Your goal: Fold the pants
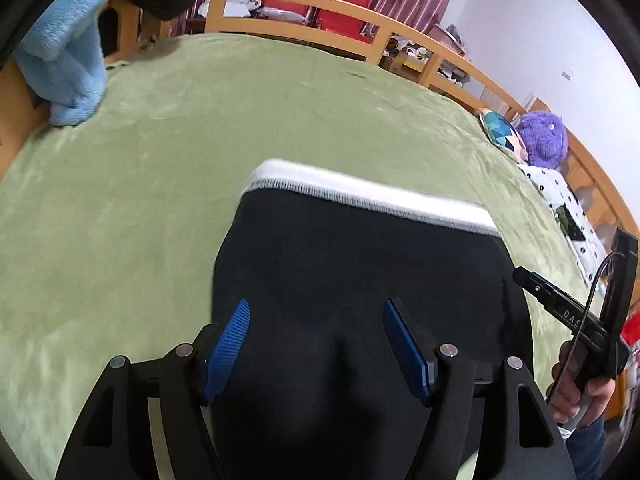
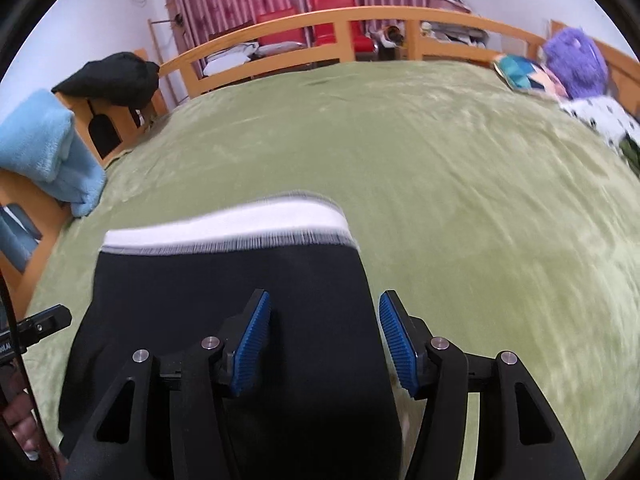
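Black pants point(image 1: 360, 272) with a white waistband point(image 1: 372, 196) lie flat on the green bed cover point(image 1: 160, 160), waistband at the far end. My left gripper point(image 1: 316, 320) is open above the near left part of the pants, holding nothing. In the right wrist view the pants point(image 2: 224, 288) and waistband point(image 2: 224, 228) lie the same way. My right gripper point(image 2: 324, 312) is open over the pants' right edge, holding nothing. The right gripper also shows at the right edge of the left wrist view point(image 1: 568, 304).
A folded light blue blanket point(image 1: 64, 52) and a dark garment point(image 2: 112, 76) sit at the far left. A wooden bed rail point(image 1: 320, 4) runs along the back. A purple plush toy point(image 1: 544, 136), a patterned cushion point(image 1: 500, 128) and a spotted cloth point(image 1: 560, 192) lie at the right.
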`<state>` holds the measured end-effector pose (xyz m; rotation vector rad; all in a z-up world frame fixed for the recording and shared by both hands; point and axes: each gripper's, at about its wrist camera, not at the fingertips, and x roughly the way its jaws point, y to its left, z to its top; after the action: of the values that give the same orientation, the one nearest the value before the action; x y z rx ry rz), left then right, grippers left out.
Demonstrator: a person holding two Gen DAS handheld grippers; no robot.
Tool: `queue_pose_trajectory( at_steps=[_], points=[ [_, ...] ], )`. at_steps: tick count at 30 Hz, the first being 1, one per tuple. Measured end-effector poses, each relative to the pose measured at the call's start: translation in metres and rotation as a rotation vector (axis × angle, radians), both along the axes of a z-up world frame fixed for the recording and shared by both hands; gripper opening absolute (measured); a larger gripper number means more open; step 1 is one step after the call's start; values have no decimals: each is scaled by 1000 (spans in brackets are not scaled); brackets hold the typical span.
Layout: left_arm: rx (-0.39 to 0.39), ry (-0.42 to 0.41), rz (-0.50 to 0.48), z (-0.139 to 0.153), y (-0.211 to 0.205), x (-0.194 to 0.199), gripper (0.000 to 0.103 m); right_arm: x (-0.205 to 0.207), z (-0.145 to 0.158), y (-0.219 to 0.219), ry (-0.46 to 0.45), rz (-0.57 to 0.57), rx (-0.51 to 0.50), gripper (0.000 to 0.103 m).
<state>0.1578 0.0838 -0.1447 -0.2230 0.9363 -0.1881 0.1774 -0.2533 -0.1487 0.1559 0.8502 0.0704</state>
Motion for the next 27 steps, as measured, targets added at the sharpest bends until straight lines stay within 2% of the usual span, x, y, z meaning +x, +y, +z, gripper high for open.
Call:
queue_pose_trajectory(
  at_steps=[2, 5, 8, 11, 14, 17, 19, 20, 23, 25, 27],
  points=[
    [5, 10, 17, -2, 1, -21, 68, -20, -6, -2, 20, 6, 1, 56],
    [12, 43, 32, -16, 4, -50, 68, -51, -26, -4, 51, 13, -61, 56],
    [29, 100, 72, -33, 9, -69, 68, -75, -32, -15, 67, -2, -9, 58],
    [-33, 102, 84, -32, 15, -90, 68, -92, -27, -20, 70, -23, -6, 58],
    [-9, 52, 94, -12, 10, -104, 68, -104, -9, -19, 51, -22, -36, 58],
    [-5, -22, 62, 19, -4, -115, 68, -117, 25, -17, -20, -14, -37, 58],
    [25, -71, 57, 41, -16, -121, 68, -123, 48, -16, -60, -20, -33, 58],
    [52, -104, 65, 55, -24, -126, 73, -126, 59, -16, -76, -23, -28, 58],
    [84, -188, 66, 87, -42, -140, 77, -136, 90, -15, -120, -29, -18, 60],
    [94, -217, 51, 101, -54, -149, 81, -146, 105, -12, -144, -34, -49, 68],
    [120, -244, 50, 112, -65, -158, 83, -157, 113, -11, -155, -35, -62, 70]
  ],
)
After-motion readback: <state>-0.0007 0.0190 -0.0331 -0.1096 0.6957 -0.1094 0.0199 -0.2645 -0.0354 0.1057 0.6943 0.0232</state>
